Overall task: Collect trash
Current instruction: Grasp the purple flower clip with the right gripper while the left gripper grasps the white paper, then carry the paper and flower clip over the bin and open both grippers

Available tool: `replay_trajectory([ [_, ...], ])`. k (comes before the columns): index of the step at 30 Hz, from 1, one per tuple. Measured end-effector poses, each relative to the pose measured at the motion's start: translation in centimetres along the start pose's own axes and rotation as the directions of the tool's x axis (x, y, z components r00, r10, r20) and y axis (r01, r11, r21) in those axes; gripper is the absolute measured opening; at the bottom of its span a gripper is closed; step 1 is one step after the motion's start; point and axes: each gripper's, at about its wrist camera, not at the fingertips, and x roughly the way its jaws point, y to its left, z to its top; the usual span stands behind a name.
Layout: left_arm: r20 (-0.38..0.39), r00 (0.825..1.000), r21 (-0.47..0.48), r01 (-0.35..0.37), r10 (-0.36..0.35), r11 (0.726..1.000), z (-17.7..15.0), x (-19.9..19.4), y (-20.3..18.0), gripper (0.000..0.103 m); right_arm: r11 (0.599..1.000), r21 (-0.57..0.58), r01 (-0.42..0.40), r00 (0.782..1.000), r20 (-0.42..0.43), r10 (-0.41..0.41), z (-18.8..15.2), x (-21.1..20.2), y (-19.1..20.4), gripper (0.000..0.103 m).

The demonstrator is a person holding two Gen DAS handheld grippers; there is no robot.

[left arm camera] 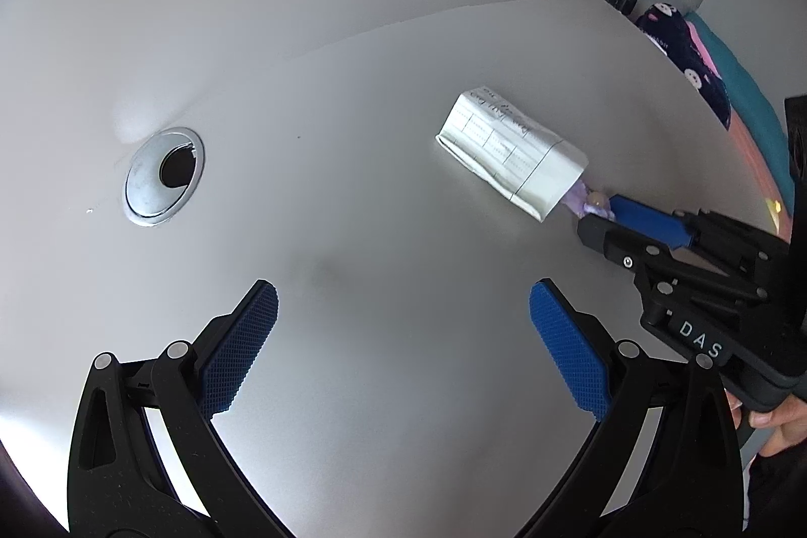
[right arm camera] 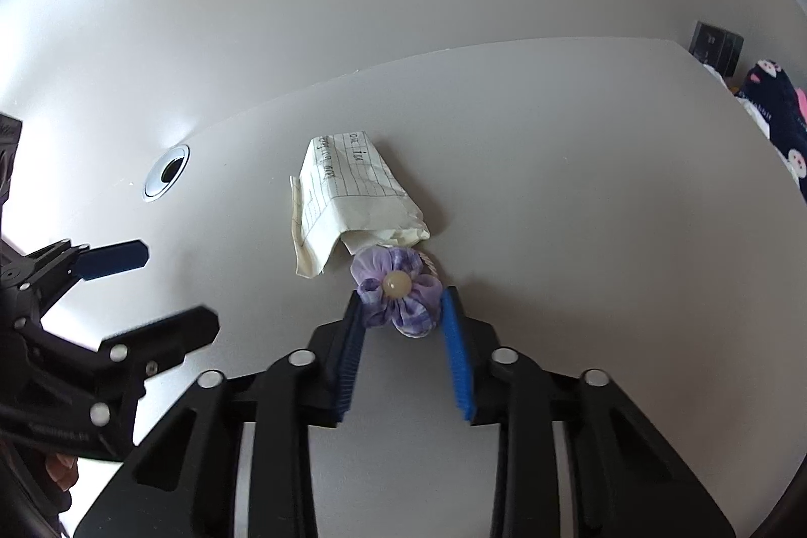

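Note:
A folded sheet of lined paper [right arm camera: 350,205] lies on the white desk [right arm camera: 555,185]; it also shows in the left wrist view [left arm camera: 512,152]. A purple fabric flower with a cream bead [right arm camera: 398,288] pokes out from under the paper's near end. My right gripper [right arm camera: 401,306] has its blue pads on either side of the flower, closed in on it. In the left wrist view the right gripper [left arm camera: 600,213] meets the flower [left arm camera: 592,202] at the paper's edge. My left gripper [left arm camera: 403,316] is open and empty above the bare desk.
A round metal cable grommet [left arm camera: 164,175] sits in the desk at the left. The wall runs behind the desk. A dark patterned cloth [left arm camera: 691,59] and bright bedding lie beyond the desk's right edge. A dark wall socket [right arm camera: 716,44] is at the far right.

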Motion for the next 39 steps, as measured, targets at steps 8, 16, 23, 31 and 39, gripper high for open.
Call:
replay_trajectory([
  [8,0.015,0.998,-0.134,0.068,-0.067,0.989,2.3,0.1,-0.8,0.097,0.994,0.105,-0.028,0.999,0.041,0.024,-1.7,-2.2,-3.8,0.018],
  [16,0.019,1.000,-0.158,0.010,-0.008,0.987,5.6,1.9,-3.9,0.097,0.990,0.142,-0.023,0.998,0.066,0.014,-3.0,-4.3,-6.5,0.018],
  [23,-0.030,0.998,-0.192,-0.062,0.057,0.979,7.1,4.9,-6.1,0.097,0.985,0.169,-0.030,0.996,0.086,0.016,-3.7,-6.1,-7.9,0.018],
  [31,-0.001,0.985,-0.117,-0.173,0.174,0.978,6.7,5.8,-8.1,0.072,0.980,0.195,-0.048,0.994,0.106,0.027,-3.7,-7.9,-9.5,0.018],
  [39,0.026,0.985,-0.099,-0.168,0.171,0.981,6.0,5.1,-8.2,0.051,0.969,0.235,-0.072,0.991,0.123,0.043,-4.2,-8.8,-10.3,0.018],
])
